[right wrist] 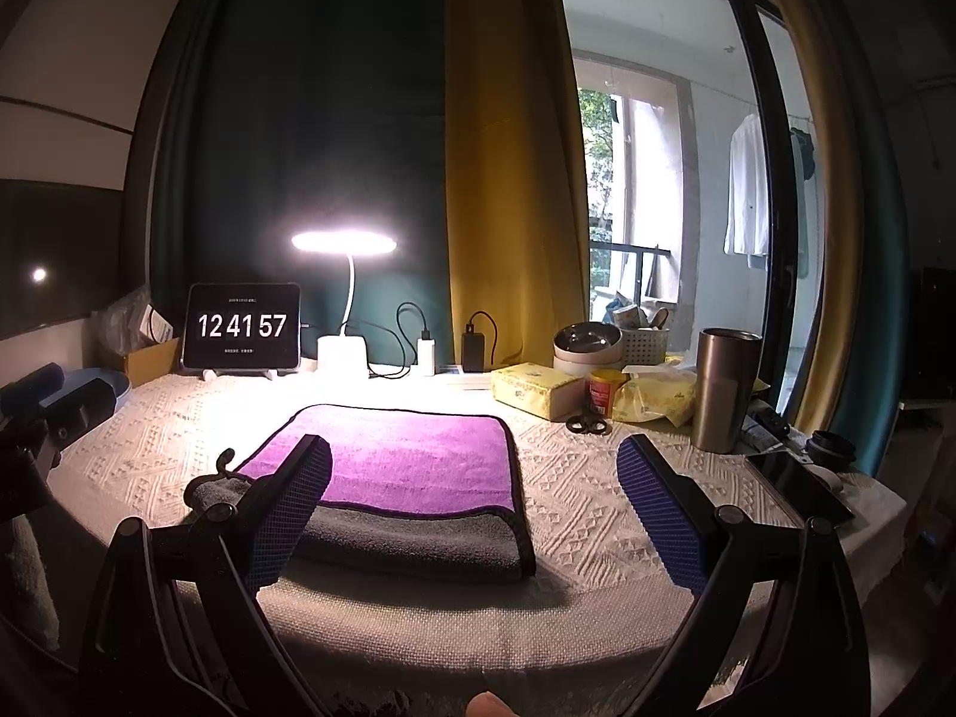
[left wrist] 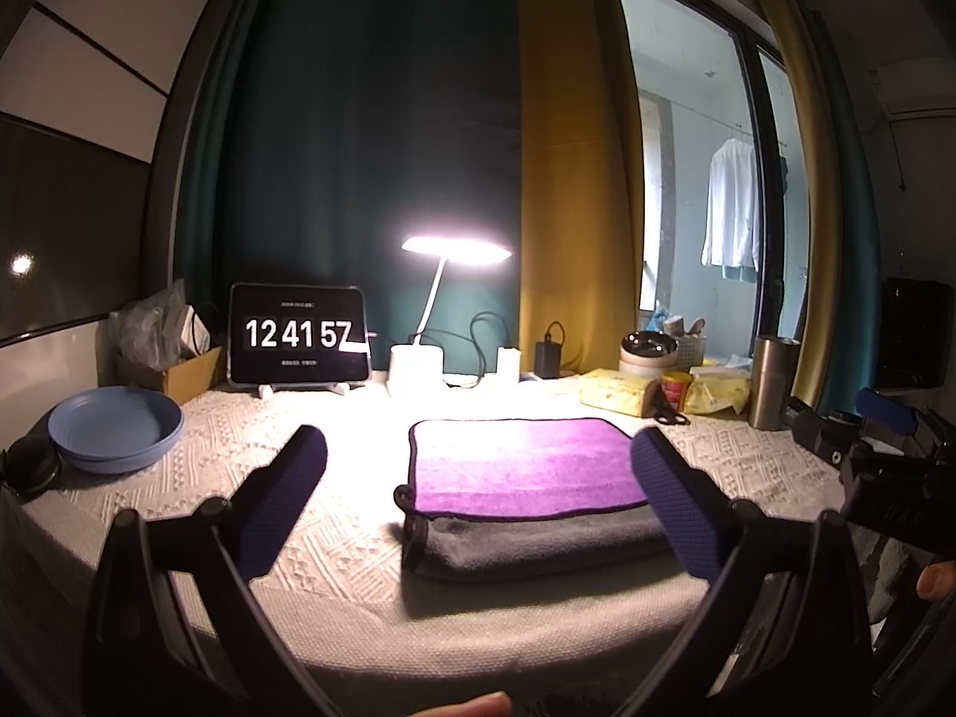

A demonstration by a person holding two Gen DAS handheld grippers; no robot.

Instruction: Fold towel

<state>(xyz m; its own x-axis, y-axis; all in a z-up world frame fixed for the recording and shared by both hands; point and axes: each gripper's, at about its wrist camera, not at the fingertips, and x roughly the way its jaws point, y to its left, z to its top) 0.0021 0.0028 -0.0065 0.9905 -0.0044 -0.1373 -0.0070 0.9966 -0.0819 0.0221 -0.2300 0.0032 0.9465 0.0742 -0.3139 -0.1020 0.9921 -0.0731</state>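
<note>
Both tools hang spread and empty, left tool (left wrist: 478, 502) and right tool (right wrist: 475, 508), because the purple-and-grey towel (left wrist: 526, 478) already lies folded on the counter (left wrist: 334, 538).

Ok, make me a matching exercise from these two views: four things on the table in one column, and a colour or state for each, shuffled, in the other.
Things:
1. towel
2. desk lamp
3. plate
4. tumbler

Descriptions:
A. blue, at the table's left end
B. folded, purple on top, grey beneath
C. metallic, standing upright
D. switched on, glowing

Pairs: 1-B, 2-D, 3-A, 4-C
</note>
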